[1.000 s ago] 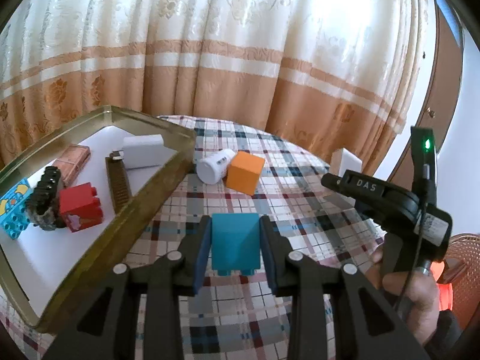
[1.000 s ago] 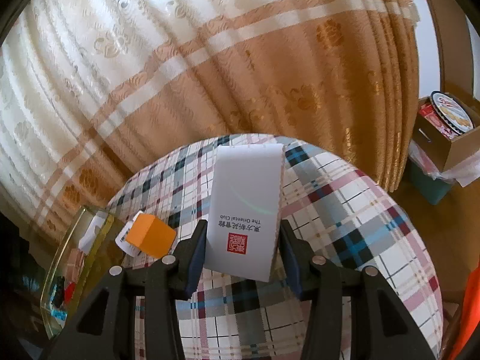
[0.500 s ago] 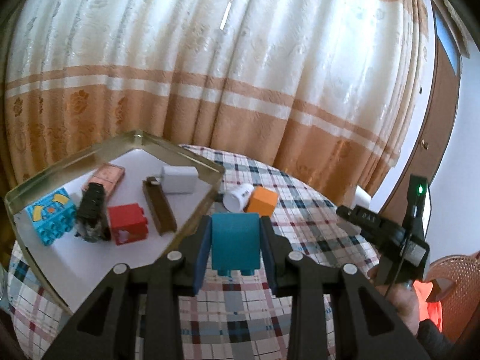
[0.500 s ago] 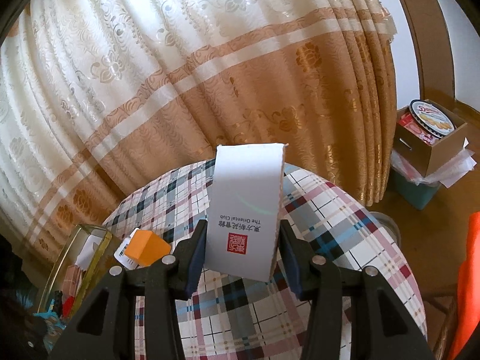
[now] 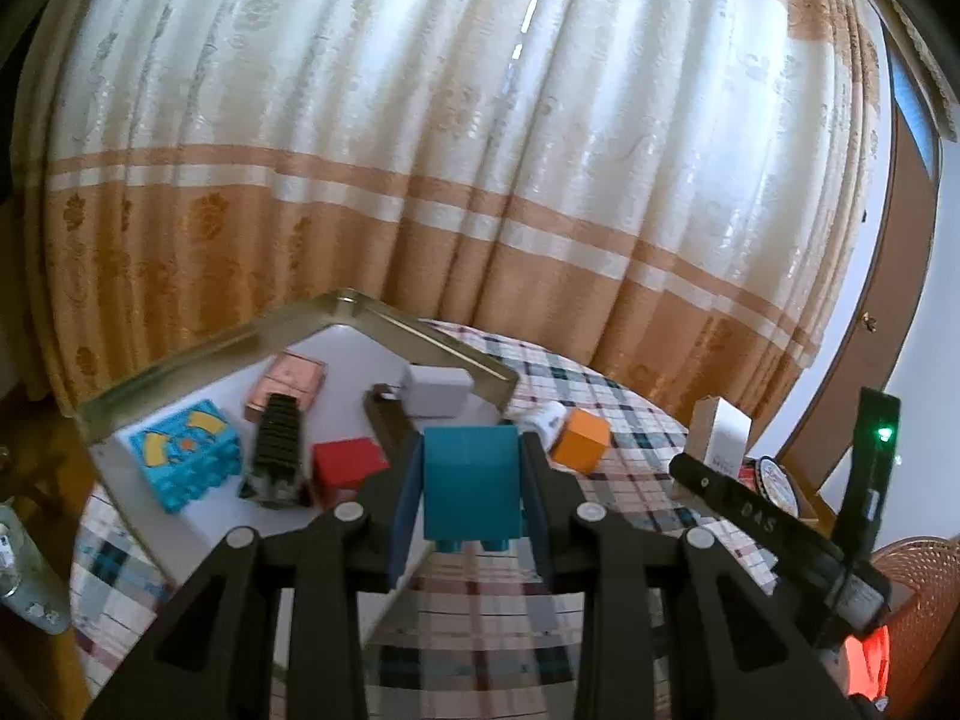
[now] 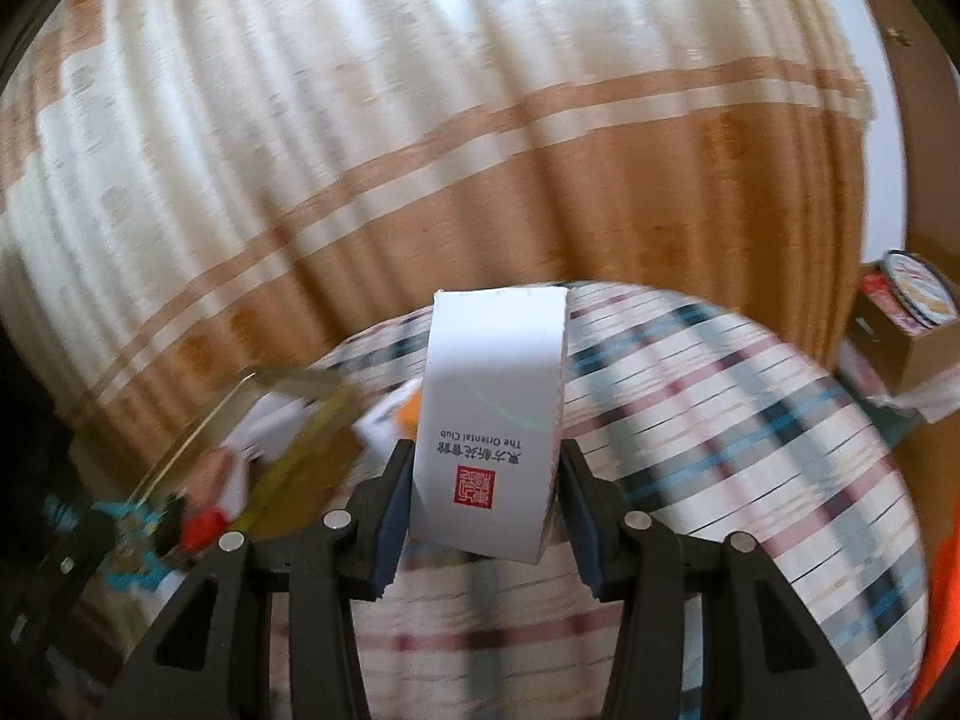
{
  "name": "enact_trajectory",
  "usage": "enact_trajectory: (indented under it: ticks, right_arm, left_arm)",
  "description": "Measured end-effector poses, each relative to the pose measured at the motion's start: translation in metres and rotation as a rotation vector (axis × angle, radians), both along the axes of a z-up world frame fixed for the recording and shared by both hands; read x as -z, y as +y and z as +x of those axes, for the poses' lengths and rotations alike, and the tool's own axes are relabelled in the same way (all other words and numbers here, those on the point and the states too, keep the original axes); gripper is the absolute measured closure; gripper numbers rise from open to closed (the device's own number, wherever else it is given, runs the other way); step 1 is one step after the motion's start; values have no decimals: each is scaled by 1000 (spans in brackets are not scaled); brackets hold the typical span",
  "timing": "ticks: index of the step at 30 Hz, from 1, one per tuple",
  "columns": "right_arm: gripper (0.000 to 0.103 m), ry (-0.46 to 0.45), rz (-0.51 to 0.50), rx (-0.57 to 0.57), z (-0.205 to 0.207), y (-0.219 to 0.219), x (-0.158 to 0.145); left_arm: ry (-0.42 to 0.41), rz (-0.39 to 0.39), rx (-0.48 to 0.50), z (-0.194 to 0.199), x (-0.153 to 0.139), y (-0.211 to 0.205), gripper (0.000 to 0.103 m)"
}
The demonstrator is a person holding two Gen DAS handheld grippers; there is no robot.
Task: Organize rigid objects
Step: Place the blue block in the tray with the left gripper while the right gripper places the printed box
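Carrying a teal block (image 5: pixel 471 489) clamped in left gripper (image 5: pixel 471 495) and white box (image 6: pixel 489 420) squeezed in right gripper (image 6: pixel 486 498), risking collision over the crowded tray (image 5: pixel 420 324).

Left gripper (image 5: pixel 471 501) clamped on teal block (image 5: pixel 470 486); right gripper (image 6: pixel 487 516) clamped on white box (image 6: pixel 489 420), both tilted down.

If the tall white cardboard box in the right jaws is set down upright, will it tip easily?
Probably yes: the tall white cardboard box looks narrow for its height. It seems light, thin card, so a small push may topple it, and hard squeezing may dent it.
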State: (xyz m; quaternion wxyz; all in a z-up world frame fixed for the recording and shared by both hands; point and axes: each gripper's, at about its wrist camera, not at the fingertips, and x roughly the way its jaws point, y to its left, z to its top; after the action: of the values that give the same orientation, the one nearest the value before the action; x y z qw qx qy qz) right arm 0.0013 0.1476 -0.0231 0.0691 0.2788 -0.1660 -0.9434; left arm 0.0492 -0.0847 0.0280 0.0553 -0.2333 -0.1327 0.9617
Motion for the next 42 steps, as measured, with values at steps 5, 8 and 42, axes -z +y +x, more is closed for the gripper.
enact_trajectory:
  ticks: [5, 8, 42]
  right_arm:
    - [54, 23, 11, -115, 15, -43, -7]
    - [54, 32, 10, -193, 21, -69, -11]
    - [54, -78, 102, -473, -132, -190, -54]
  left_arm:
    - [-8, -13, -63, 7, 0, -27, 72]
    - [-14, -27, -87, 11, 2, -41, 72]
    - [-152, -22, -68, -79, -11, -72, 72]
